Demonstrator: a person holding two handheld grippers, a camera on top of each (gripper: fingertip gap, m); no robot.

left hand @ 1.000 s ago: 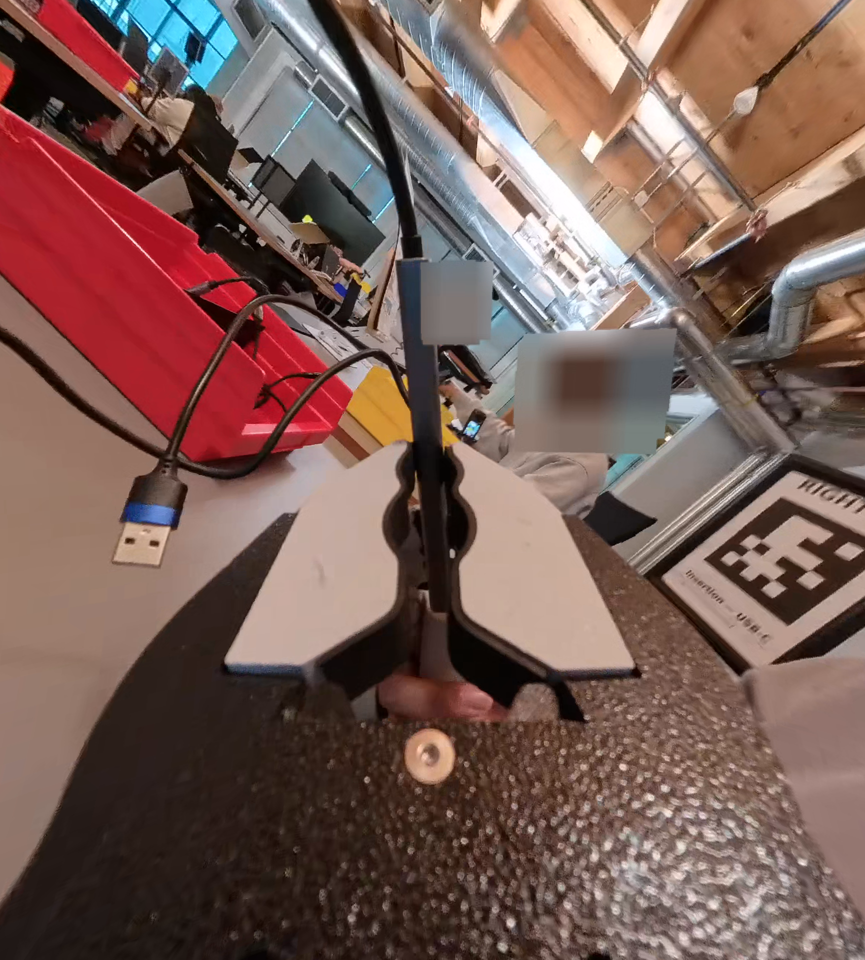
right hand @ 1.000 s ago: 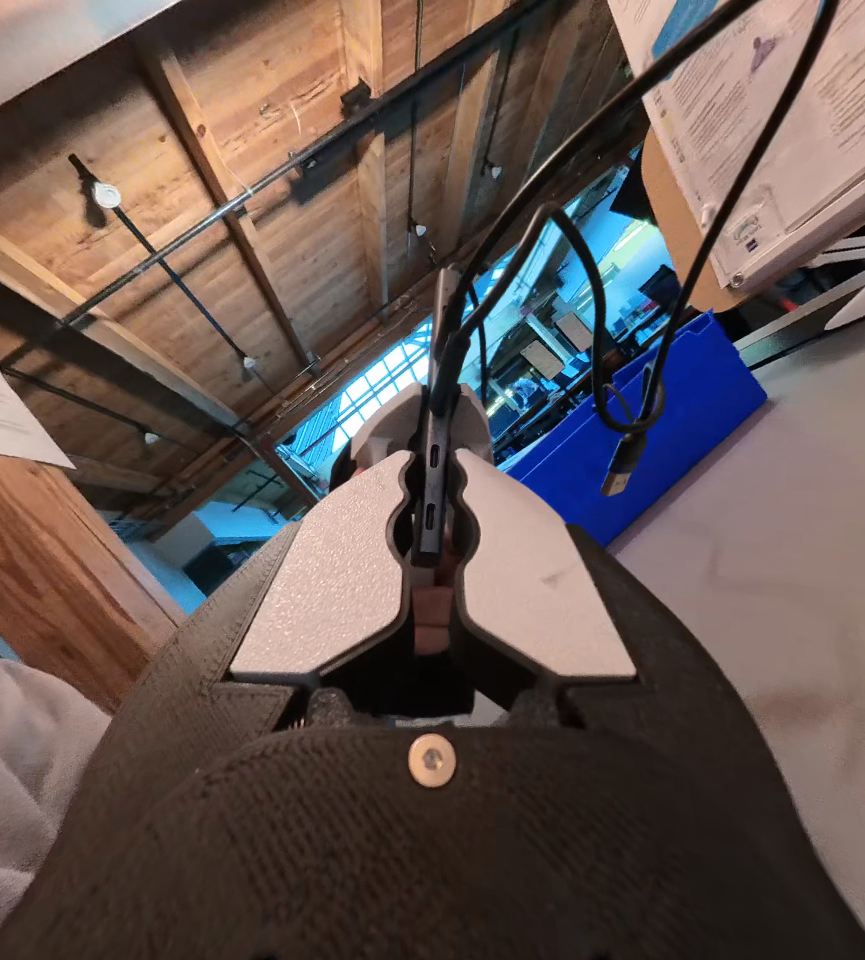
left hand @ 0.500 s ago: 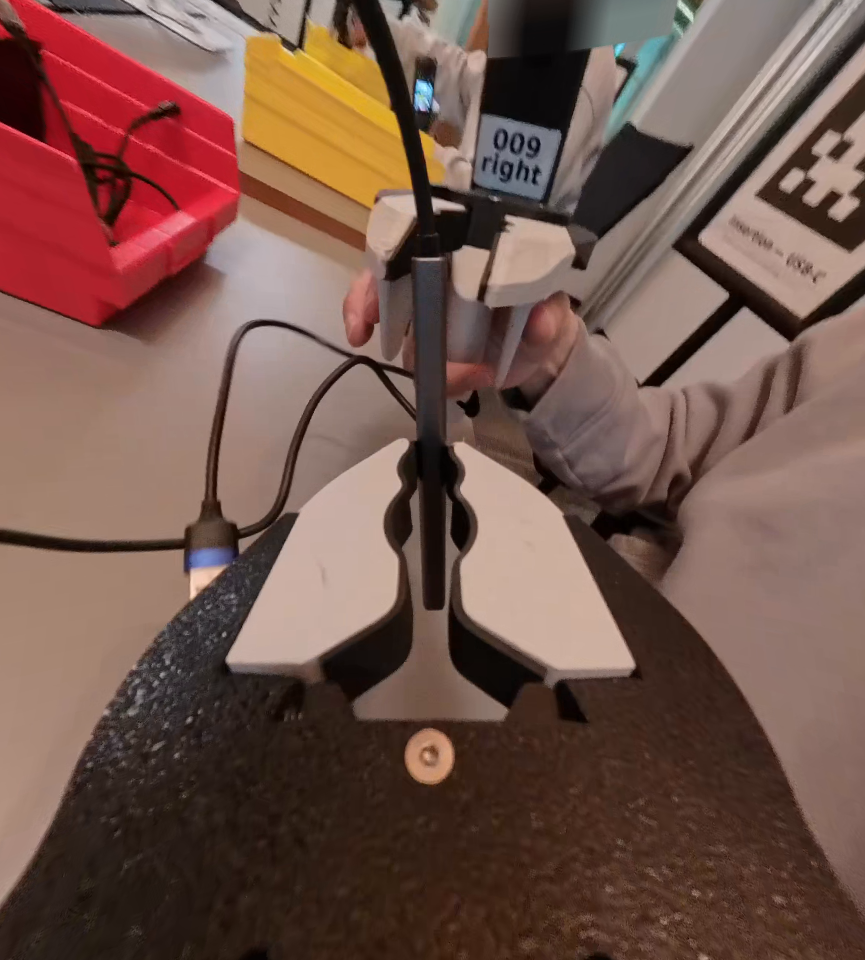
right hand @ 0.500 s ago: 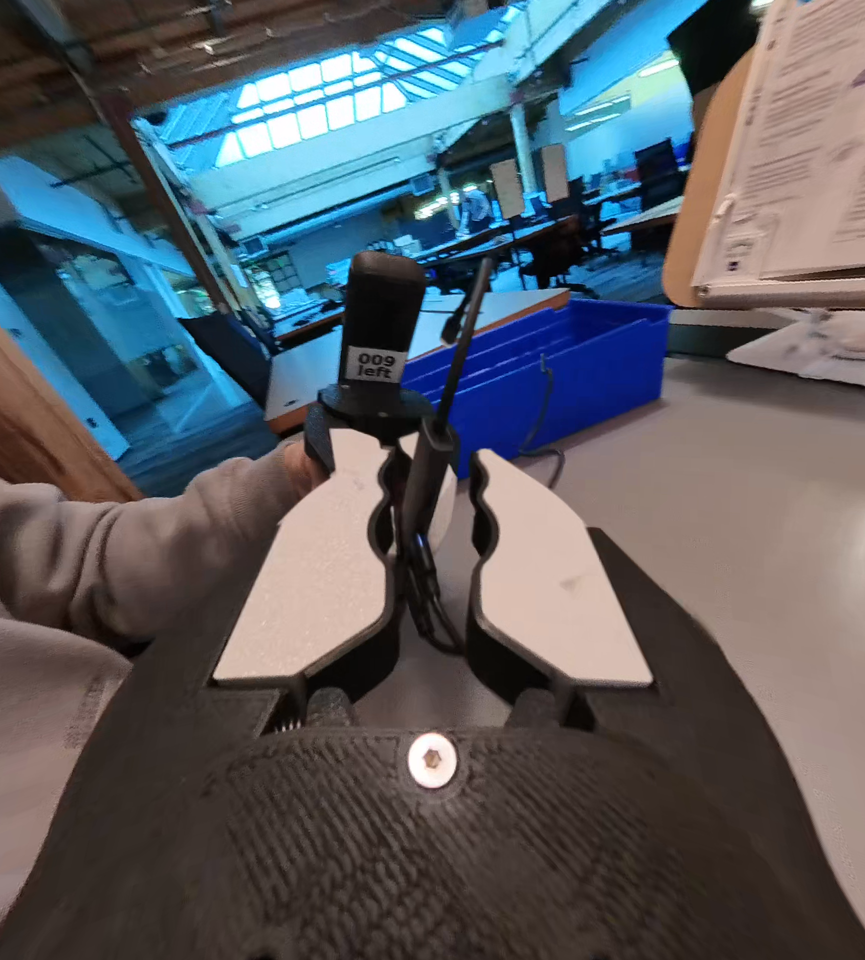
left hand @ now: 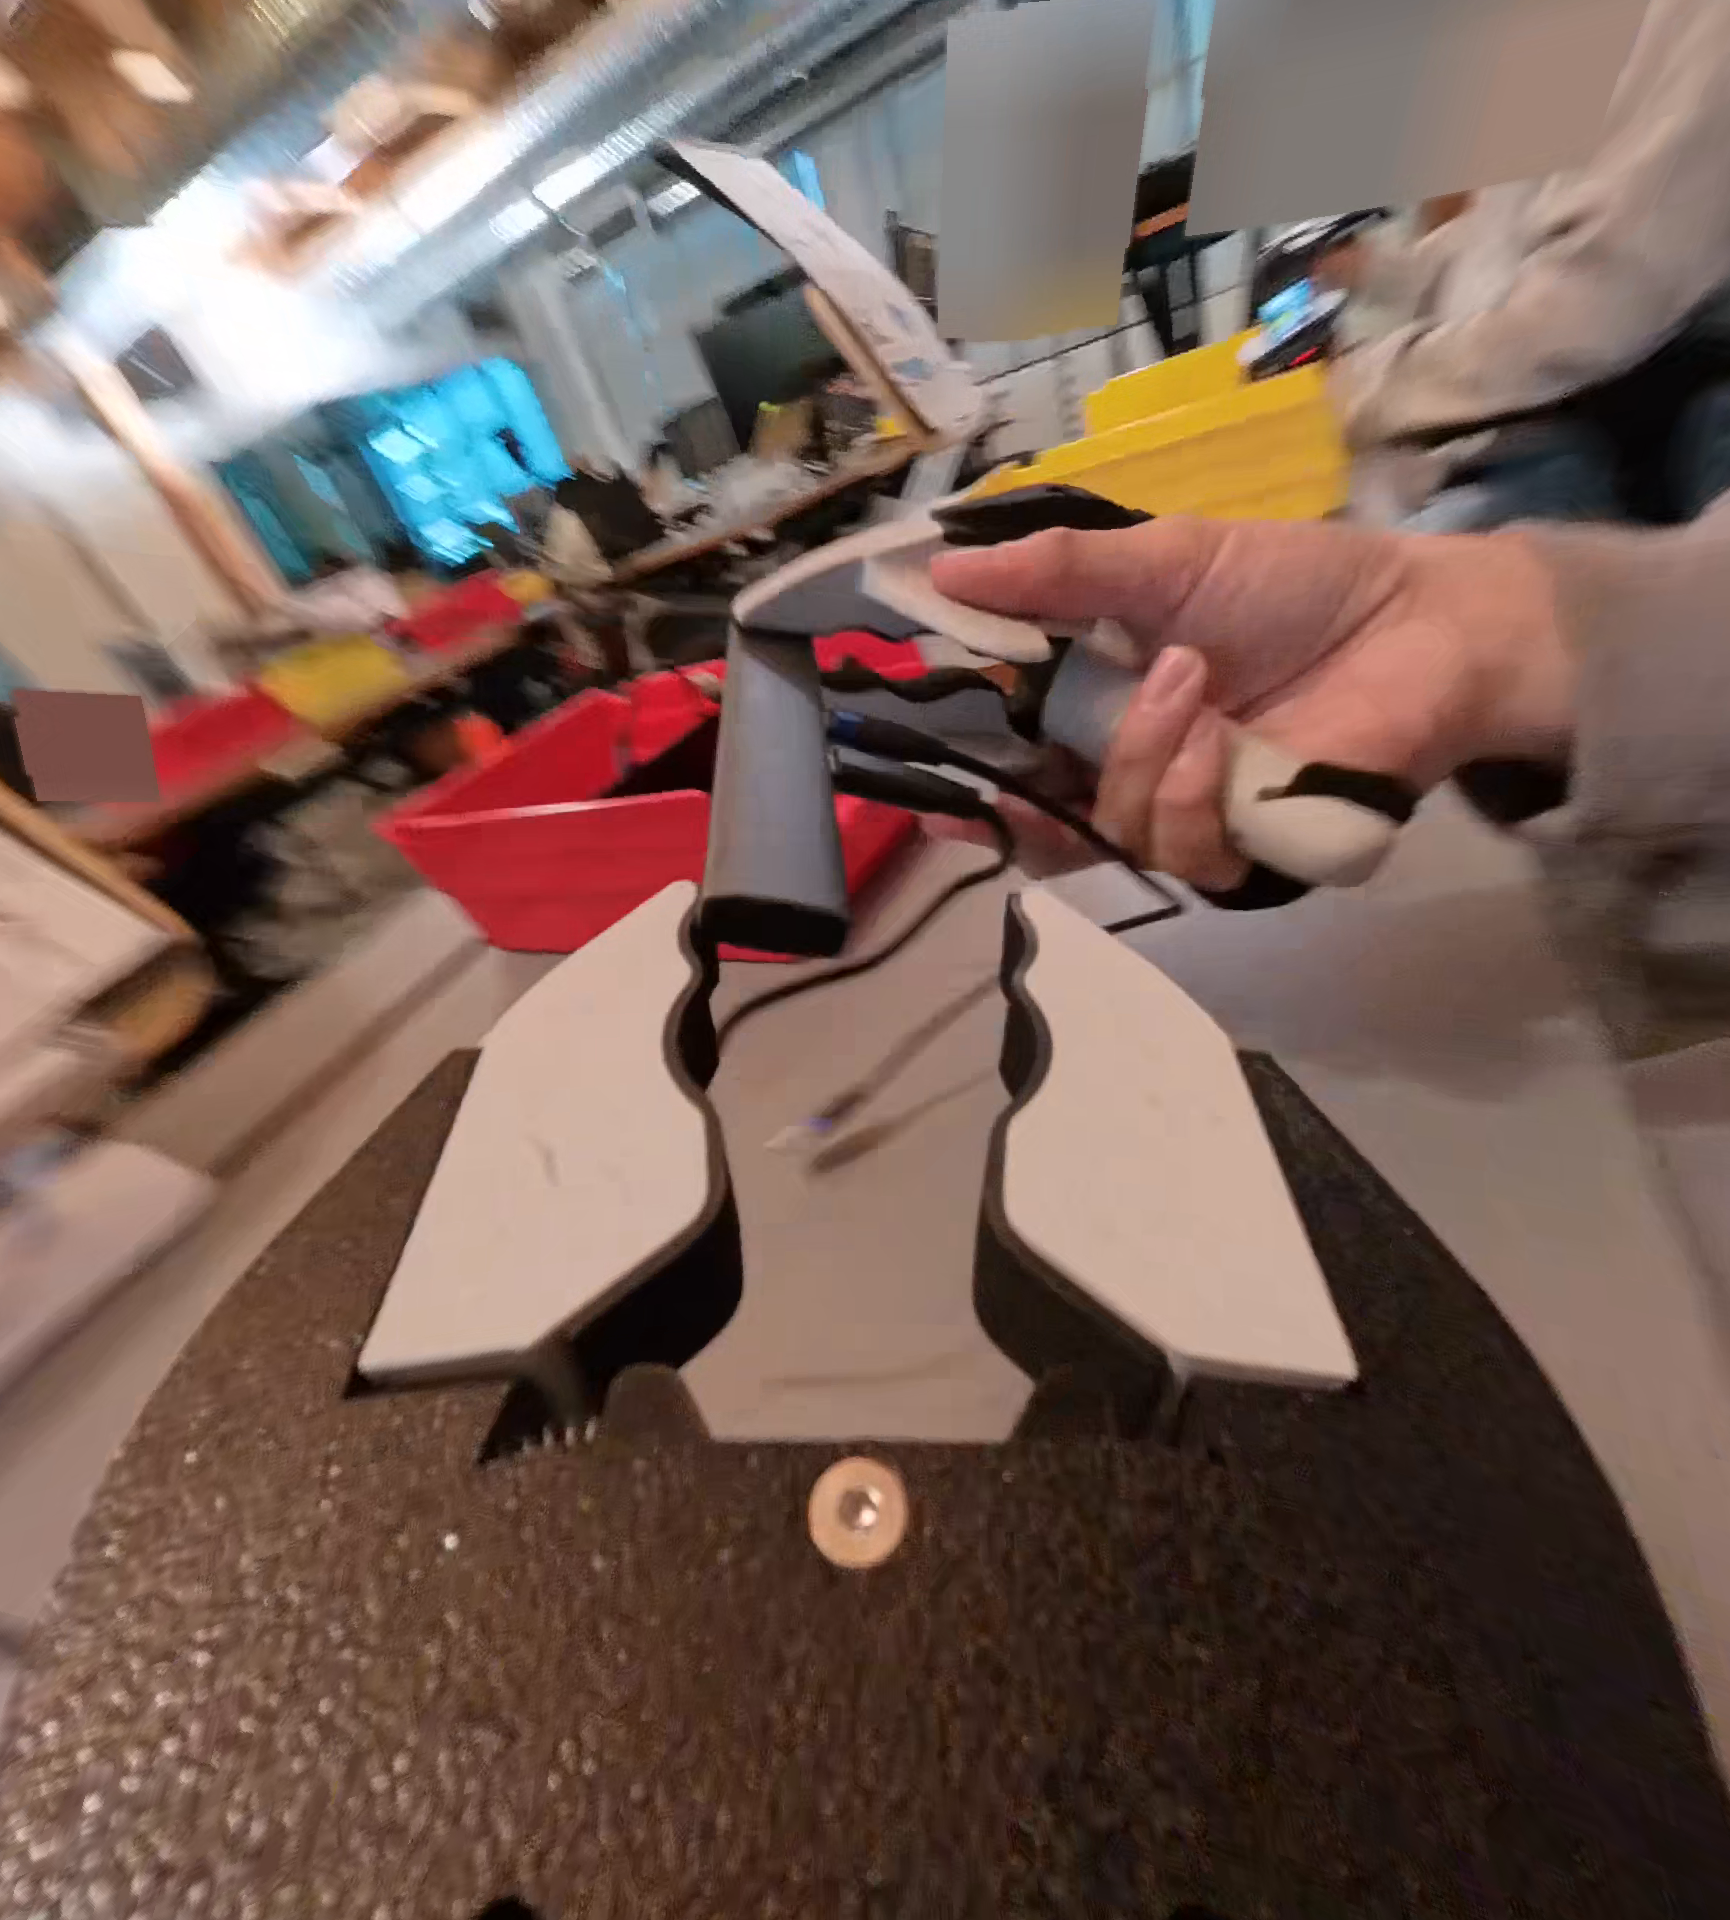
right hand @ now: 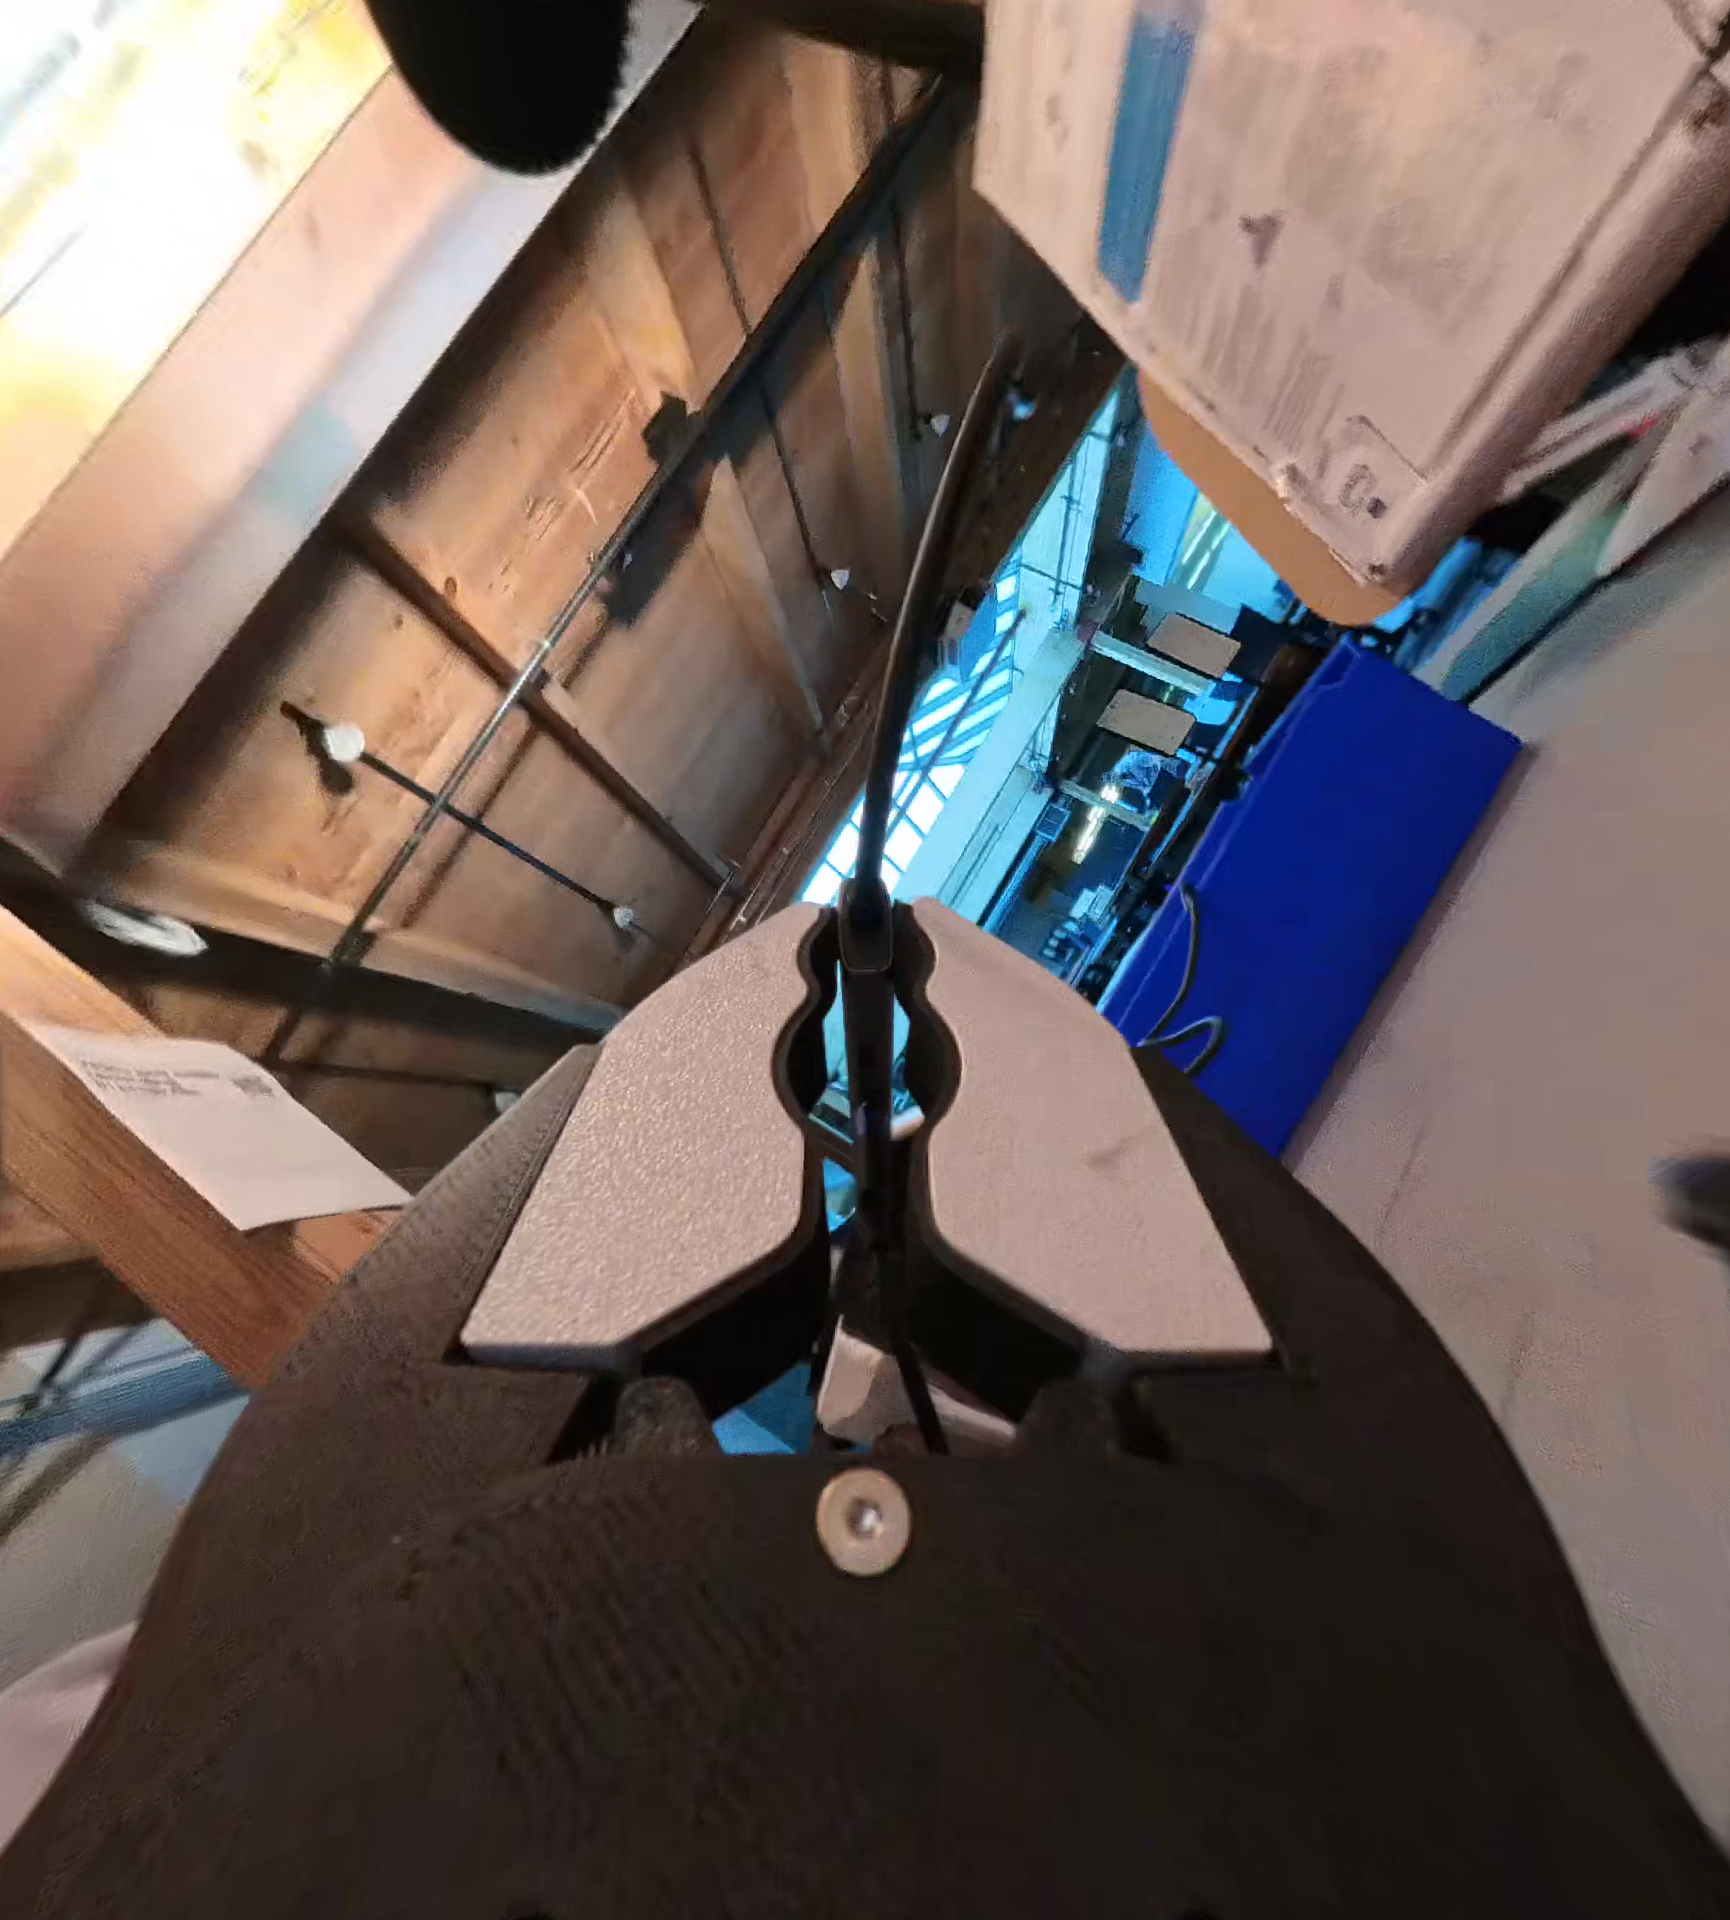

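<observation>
Currently logging the right gripper (right hand: pixel 866 920) as pinched tight on a slim dark grey USB hub (right hand: pixel 869 1003), seen edge-on between the white pads. Noting a black cable (right hand: pixel 900 644) leaving the hub past the fingertips and arcing upward toward the wooden ceiling (right hand: pixel 549 499). Beyond that, recording a blue bin (right hand: pixel 1349 883) on the grey table (right hand: pixel 1619 935), a blurred dark plug (right hand: pixel 1723 1205) swinging at far right, and a white paper sheet (right hand: pixel 217 1132) at left; cannot tell what the sheet is fixed to.

Switching to the left wrist view. Logging the left gripper (left hand: pixel 853 914) as spread wide with nothing between the pads and no grip on anything. Nearest item: the lower end of the same hub, hanging just beside the tip of the left-hand finger; contact cannot be told through the motion blur. Below the gap, spotting a loose USB-A plug (left hand: pixel 807 1135) on its thin lead, apparently lying on the table, blurred. Farther out, noting two black connectors (left hand: pixel 892 764) seated in the hub's side, with their leads trailing down. Above, recording the hub's top end clamped by the right gripper, itself held in a bare hand (left hand: pixel 1308 665) with a grey sleeve. Behind, listing a red bin (left hand: pixel 570 862) and, far back, a yellow bin (left hand: pixel 1214 447).
</observation>
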